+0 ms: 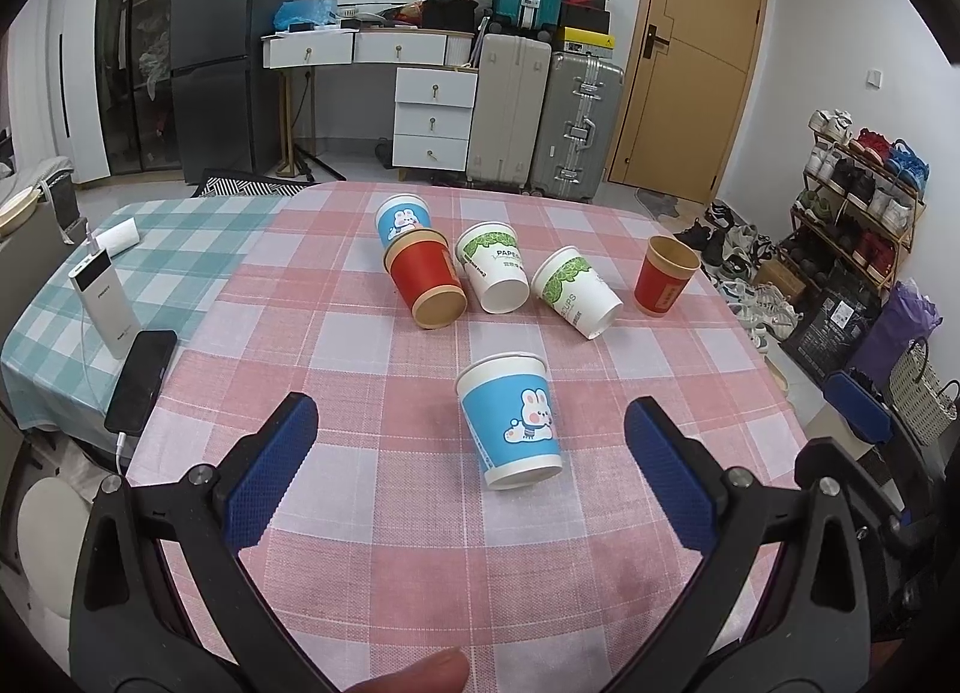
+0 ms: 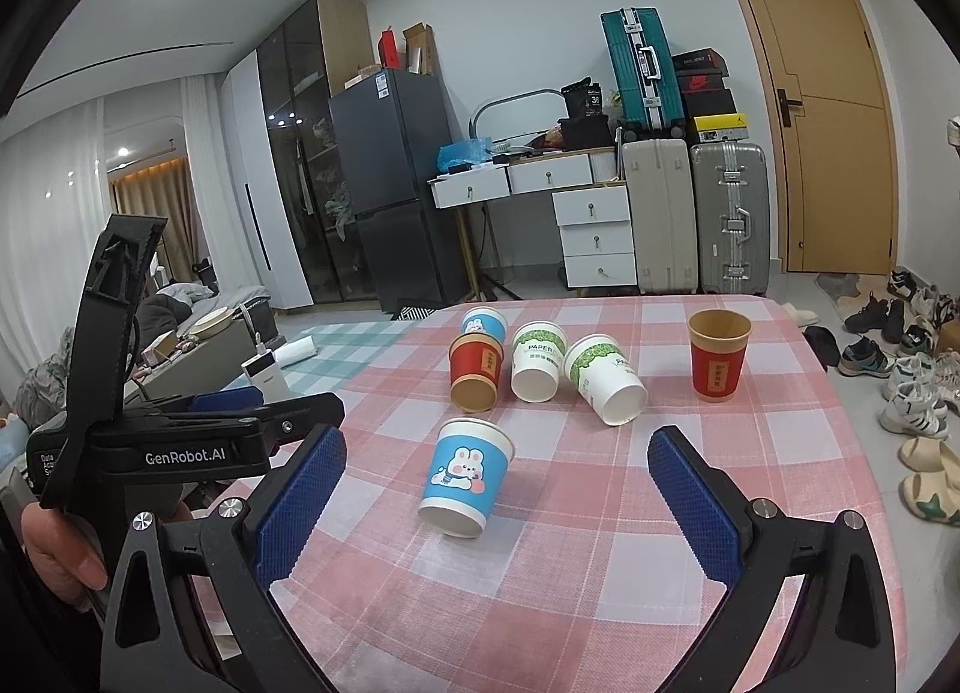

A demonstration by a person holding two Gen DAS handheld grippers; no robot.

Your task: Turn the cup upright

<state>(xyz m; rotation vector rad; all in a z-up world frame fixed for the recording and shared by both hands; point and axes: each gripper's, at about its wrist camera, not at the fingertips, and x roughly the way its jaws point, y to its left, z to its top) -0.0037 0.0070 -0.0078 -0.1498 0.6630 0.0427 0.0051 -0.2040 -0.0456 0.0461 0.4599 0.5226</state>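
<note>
A blue rabbit-print paper cup (image 1: pixel 512 420) stands upright alone on the pink checked tablecloth (image 1: pixel 360 513), closest to both grippers; it also shows in the right wrist view (image 2: pixel 465 477). Behind it lie a red cup (image 1: pixel 425 285), two white-green cups (image 1: pixel 495 267) (image 1: pixel 576 291) and another blue cup (image 1: pixel 401 219), all tipped on their sides. A second red cup (image 1: pixel 666 275) stands upright at the right. My left gripper (image 1: pixel 471 435) is open and empty, just short of the near blue cup. My right gripper (image 2: pixel 498 468) is open and empty, flanking the same cup.
A power bank (image 1: pixel 102 303), a black phone (image 1: pixel 143 378) and a white roll (image 1: pixel 117 234) lie on the green checked cloth at the left. The left gripper's body (image 2: pixel 180 441) shows at the left of the right wrist view. Shoes (image 2: pixel 912 393) cover the floor beyond the table's right edge.
</note>
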